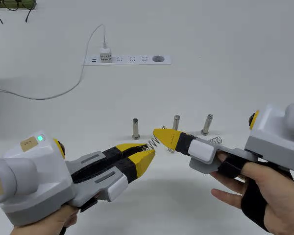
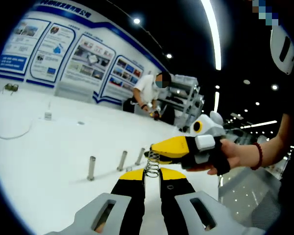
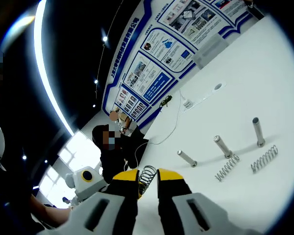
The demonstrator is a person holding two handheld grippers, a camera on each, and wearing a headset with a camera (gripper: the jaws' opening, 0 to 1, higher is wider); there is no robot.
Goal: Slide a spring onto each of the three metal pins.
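Observation:
Three upright metal pins (image 1: 135,128) (image 1: 176,122) (image 1: 207,124) stand in a row on the white table. All three pins are bare. A small spring (image 1: 153,143) hangs in the air in front of them, bridging the tips of both grippers. My left gripper (image 1: 139,152) comes in from the lower left, and its jaws close on one end of the spring (image 2: 152,165). My right gripper (image 1: 162,136) reaches in from the right, and the spring's other end (image 3: 147,177) sits between its jaws. Two more springs (image 3: 228,167) (image 3: 263,159) lie on the table beside the pins.
A white power strip (image 1: 130,59) with a plugged-in charger and a trailing cable lies at the back of the table. A person (image 2: 147,95) works at a bench far behind. A dark object (image 1: 15,5) sits at the far left corner.

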